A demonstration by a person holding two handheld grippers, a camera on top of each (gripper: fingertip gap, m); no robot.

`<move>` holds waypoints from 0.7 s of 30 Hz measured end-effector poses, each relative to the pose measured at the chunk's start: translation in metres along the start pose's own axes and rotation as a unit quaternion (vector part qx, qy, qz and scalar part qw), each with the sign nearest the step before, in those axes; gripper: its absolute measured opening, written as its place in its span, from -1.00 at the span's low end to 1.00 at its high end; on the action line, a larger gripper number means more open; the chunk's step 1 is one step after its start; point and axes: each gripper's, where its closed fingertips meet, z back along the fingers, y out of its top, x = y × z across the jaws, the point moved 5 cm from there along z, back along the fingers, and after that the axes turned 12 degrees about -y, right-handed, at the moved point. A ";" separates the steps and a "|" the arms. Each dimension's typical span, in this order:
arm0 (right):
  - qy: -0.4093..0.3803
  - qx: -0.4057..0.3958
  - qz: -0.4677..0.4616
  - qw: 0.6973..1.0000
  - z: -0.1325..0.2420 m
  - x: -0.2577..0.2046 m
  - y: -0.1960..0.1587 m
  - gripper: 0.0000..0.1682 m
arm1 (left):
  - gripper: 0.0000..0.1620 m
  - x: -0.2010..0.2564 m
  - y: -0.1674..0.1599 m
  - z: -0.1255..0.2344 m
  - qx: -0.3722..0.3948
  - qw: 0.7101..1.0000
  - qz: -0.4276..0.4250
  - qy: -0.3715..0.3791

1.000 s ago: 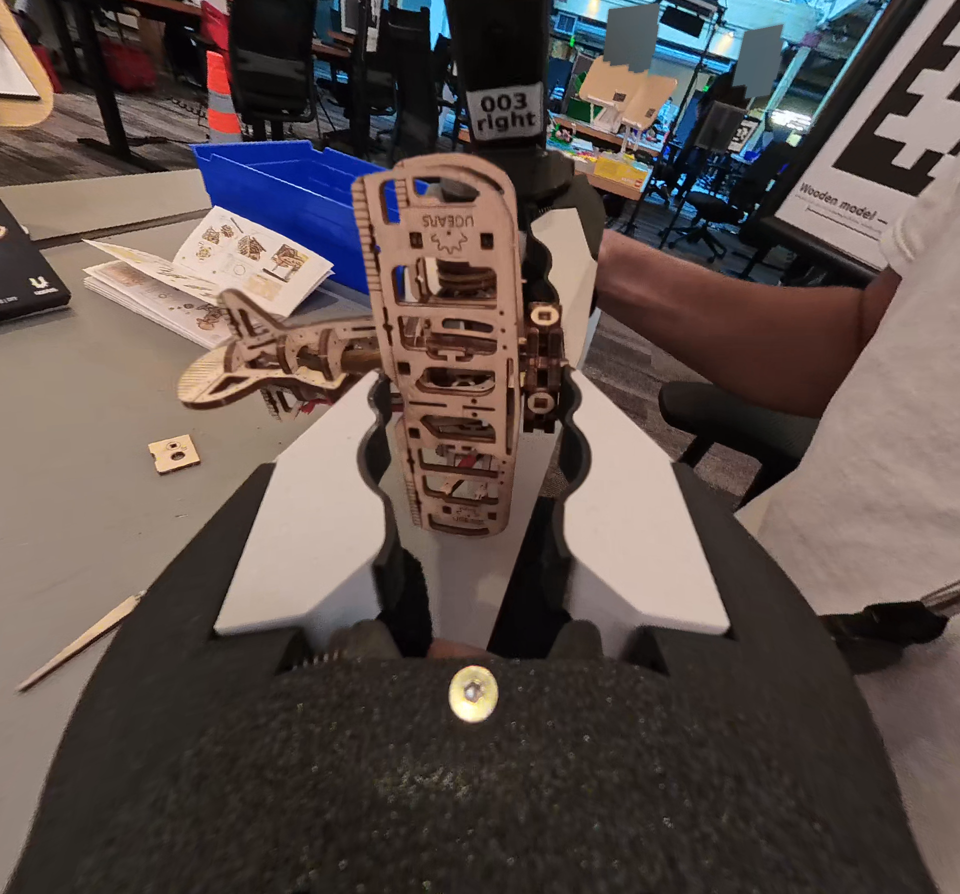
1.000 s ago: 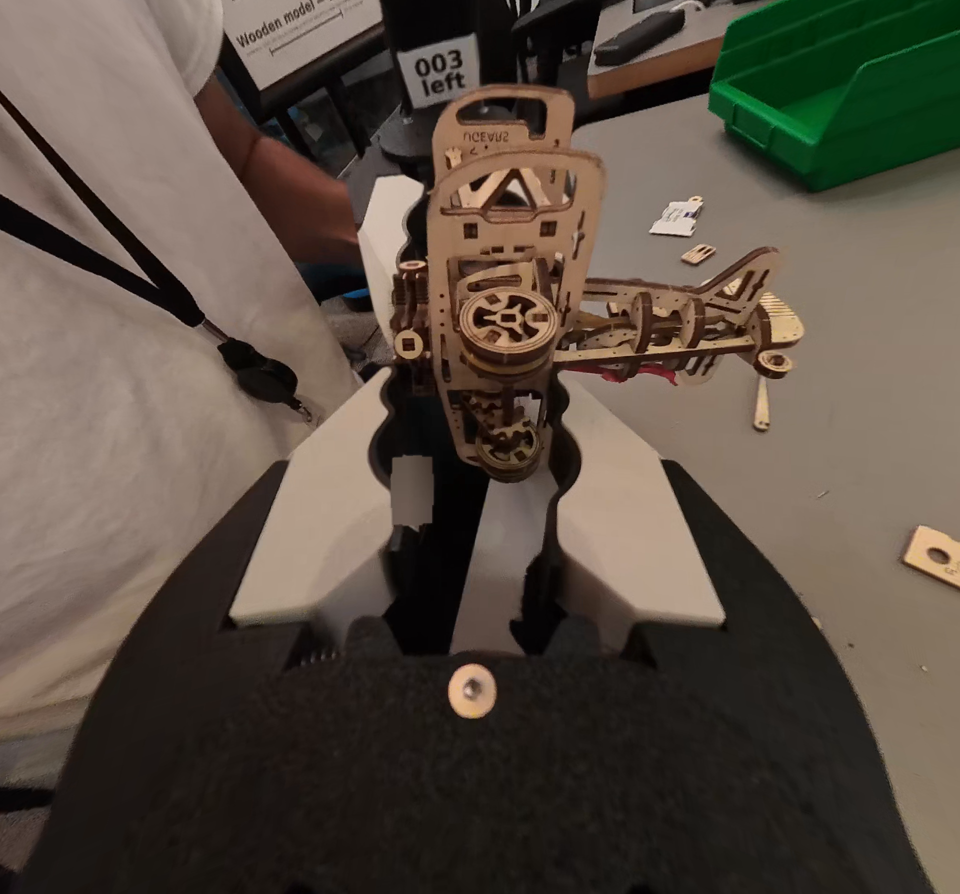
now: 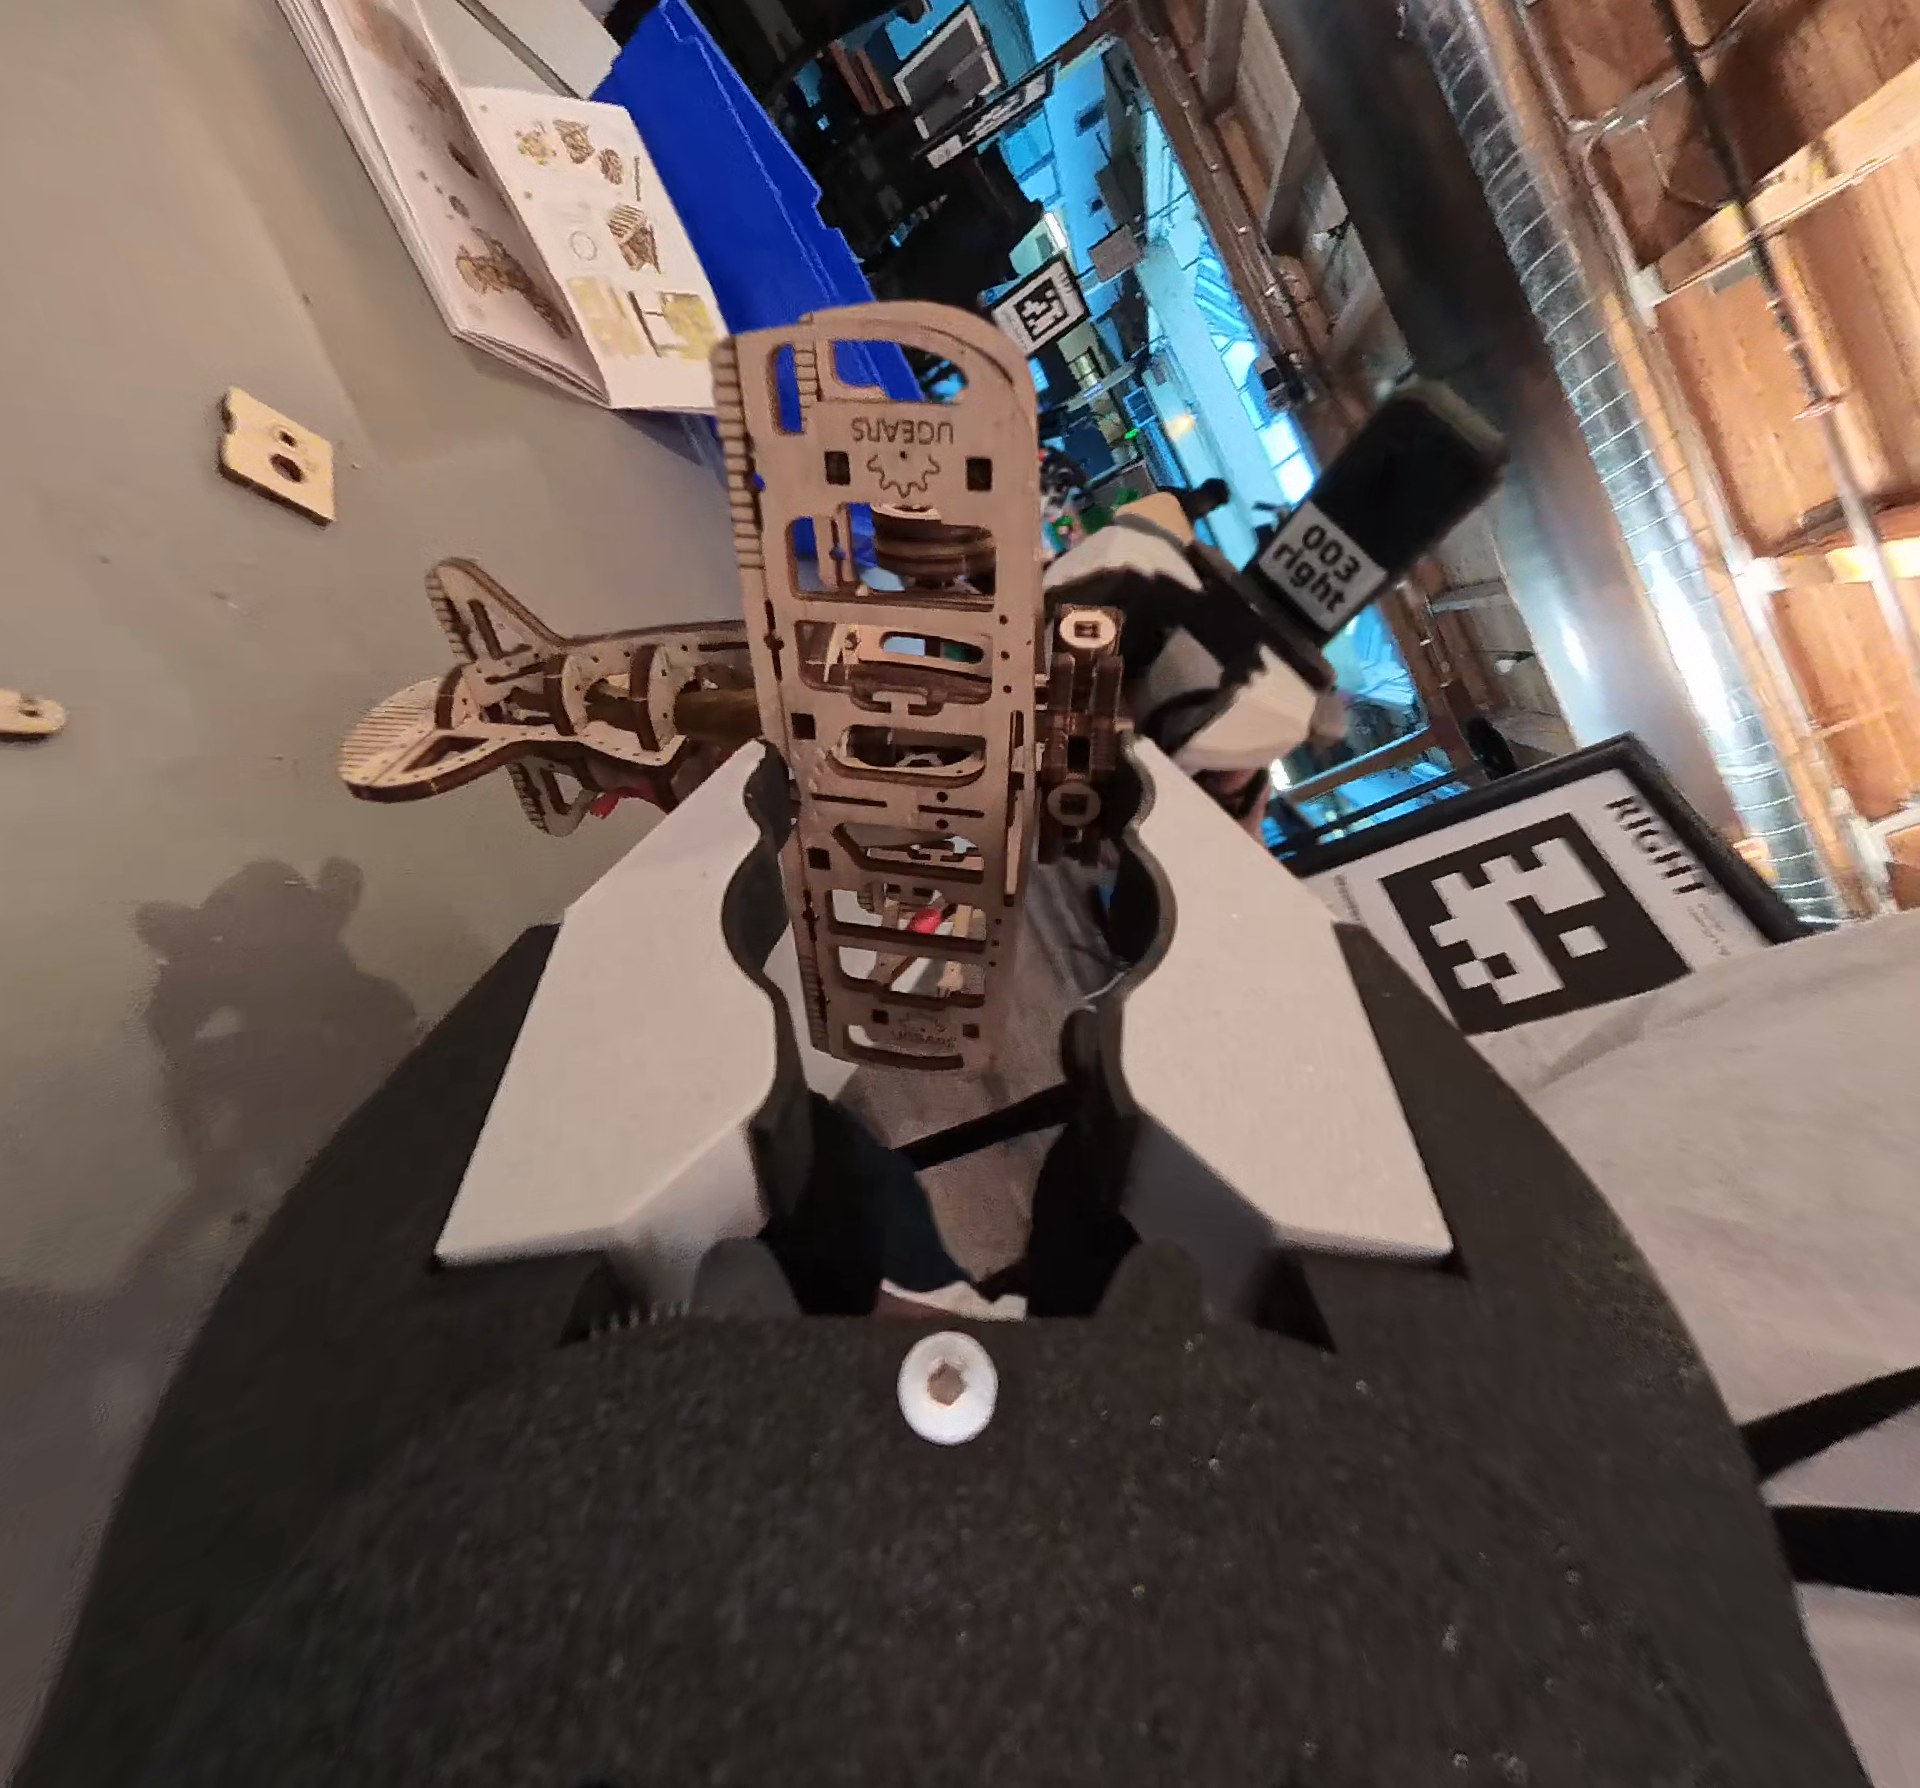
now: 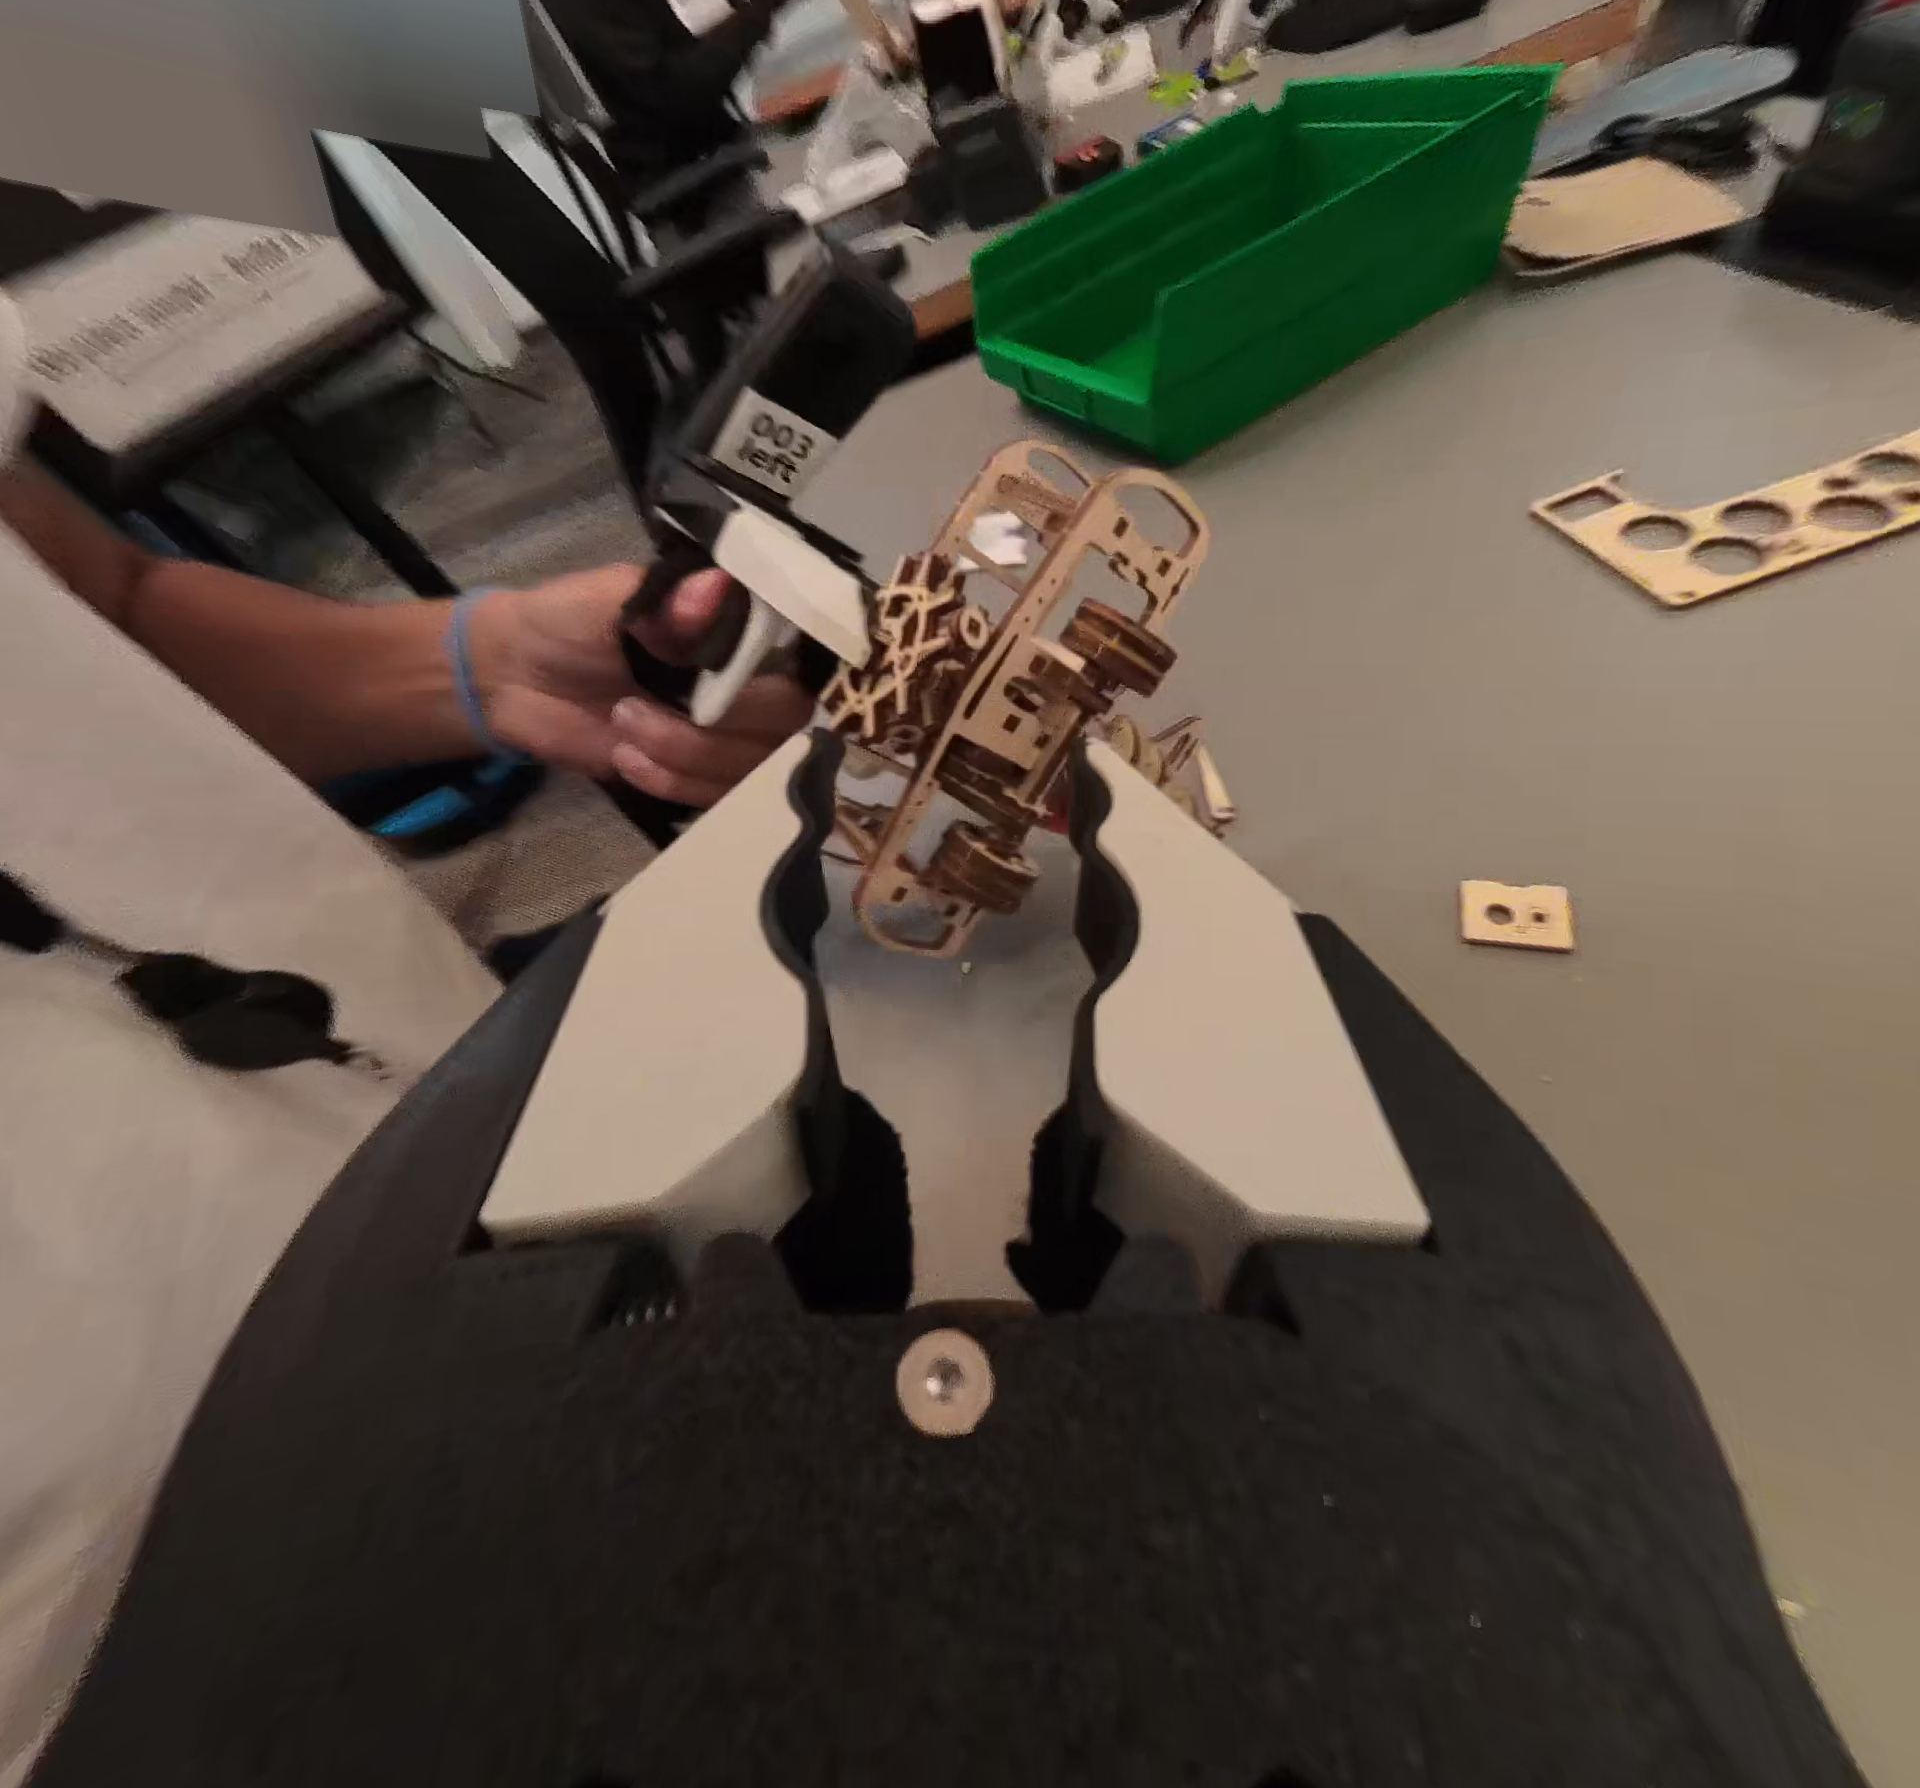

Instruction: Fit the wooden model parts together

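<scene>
The pale laser-cut wooden aeroplane model (image 3: 894,699) hangs in the air above the grey tabletop (image 4: 1558,803), tail pointing away to your left in the left wrist view. Your left claw (image 3: 940,782) is clenched on its wing frame and engine block. Your right claw (image 4: 945,762) sits spread around the wing, jaws apart, not pinching. A small flat wooden offcut (image 4: 1517,915) lies near; a green plastic bin (image 4: 1247,252) stands beyond.
</scene>
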 end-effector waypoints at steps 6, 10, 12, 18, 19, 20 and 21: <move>0.053 -0.011 -0.085 0.995 -0.015 -0.016 0.001 -0.51 | -0.27 0.006 0.005 -0.003 0.030 0.999 0.018 -0.005; -0.075 -0.001 0.047 0.996 -0.018 -0.020 0.004 -0.33 | -0.28 0.001 0.005 -0.002 0.062 0.994 0.089 0.009; -0.110 0.003 0.080 0.991 -0.021 -0.022 0.004 -0.30 | -0.27 0.001 0.002 -0.004 0.065 0.991 0.113 0.011; -0.155 -0.012 0.161 0.975 -0.030 -0.026 -0.005 -0.45 | -0.27 0.004 -0.008 -0.012 0.042 0.991 0.127 0.024; -0.157 -0.012 0.165 0.974 -0.030 -0.027 -0.006 -0.45 | -0.27 0.004 -0.008 -0.012 0.036 0.991 0.123 0.027; -0.157 -0.010 0.167 0.973 -0.029 -0.028 -0.006 -0.46 | -0.27 0.006 -0.007 -0.012 0.026 0.993 0.111 0.028; -0.156 -0.009 0.164 0.974 -0.029 -0.028 -0.005 -0.47 | -0.26 0.007 -0.008 -0.012 0.012 0.995 0.099 0.029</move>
